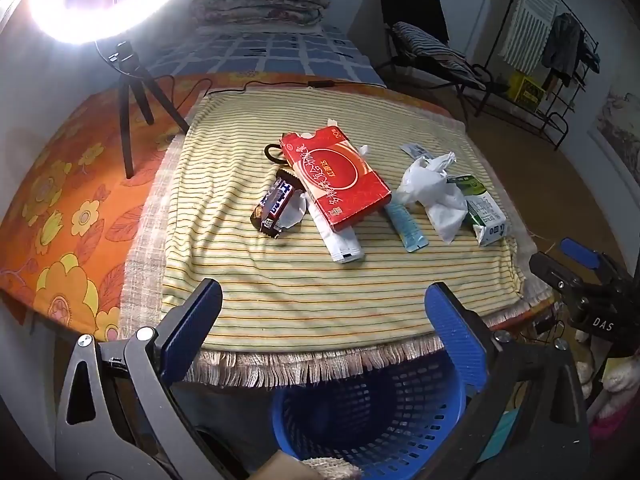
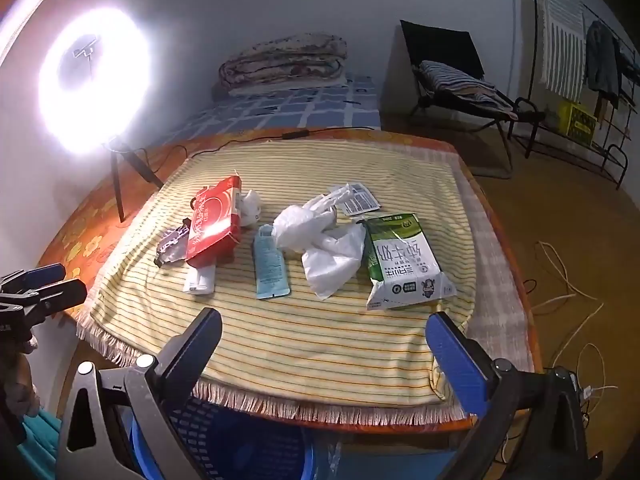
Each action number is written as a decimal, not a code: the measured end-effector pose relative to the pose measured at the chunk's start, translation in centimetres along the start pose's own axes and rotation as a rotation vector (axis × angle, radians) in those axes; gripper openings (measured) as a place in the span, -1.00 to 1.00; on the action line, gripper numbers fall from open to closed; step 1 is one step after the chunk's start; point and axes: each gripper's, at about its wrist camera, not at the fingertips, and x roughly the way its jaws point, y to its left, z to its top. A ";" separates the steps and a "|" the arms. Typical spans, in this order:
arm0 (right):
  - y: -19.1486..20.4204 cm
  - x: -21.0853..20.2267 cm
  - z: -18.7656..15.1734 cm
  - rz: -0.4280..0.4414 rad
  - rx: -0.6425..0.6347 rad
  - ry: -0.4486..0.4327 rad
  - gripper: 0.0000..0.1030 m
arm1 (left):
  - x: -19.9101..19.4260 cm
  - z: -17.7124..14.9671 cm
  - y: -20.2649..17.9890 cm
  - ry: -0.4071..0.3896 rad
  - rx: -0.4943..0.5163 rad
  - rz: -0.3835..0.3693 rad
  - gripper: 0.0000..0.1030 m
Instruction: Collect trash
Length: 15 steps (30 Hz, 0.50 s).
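The left gripper (image 1: 324, 320), with black arms and blue ribbed pads, has its jaws spread as wide as they go, with nothing between them; it hangs over the near edge of the table, above a blue plastic lattice basket (image 1: 372, 420) that stands on the floor just below the fringe. The right gripper (image 2: 324, 344) is spread just as wide and equally empty, hovering over the near right part of the table and touching nothing.

All the trash lies on a yellow striped cloth (image 1: 280, 280) covering the table, well ahead of both pairs of fingers. From left to right in the left wrist view there is one dark brown candy-bar wrapper (image 1: 276, 208), one flat red cardboard box (image 1: 336, 176) with its torn end up and resting partly on one white pouch (image 1: 340, 240), one narrow light-blue sachet (image 1: 408, 224), one crumpled white plastic bag (image 1: 432, 188) and one flattened green-and-white milk carton (image 1: 484, 212). One small printed label (image 1: 416, 150) lies behind the bag, and a crumpled white scrap (image 2: 250, 206) lies against the far side of the red box.

At the far left of the table stands one lit ring lamp (image 2: 94, 80) on a black tripod (image 1: 134, 116).
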 end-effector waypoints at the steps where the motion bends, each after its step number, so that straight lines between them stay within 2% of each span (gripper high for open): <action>1: 0.3 -0.4 -0.2 0.005 0.001 0.000 1.00 | 0.1 0.0 0.1 0.000 0.000 0.001 1.00; 5: 2.5 -3.0 -1.5 0.019 0.007 -0.004 1.00 | 0.1 0.0 -0.1 0.000 0.002 0.006 1.00; 15: 2.6 -3.1 -1.5 0.030 0.022 -0.006 1.00 | 0.0 -0.1 -0.2 0.004 -0.007 0.004 1.00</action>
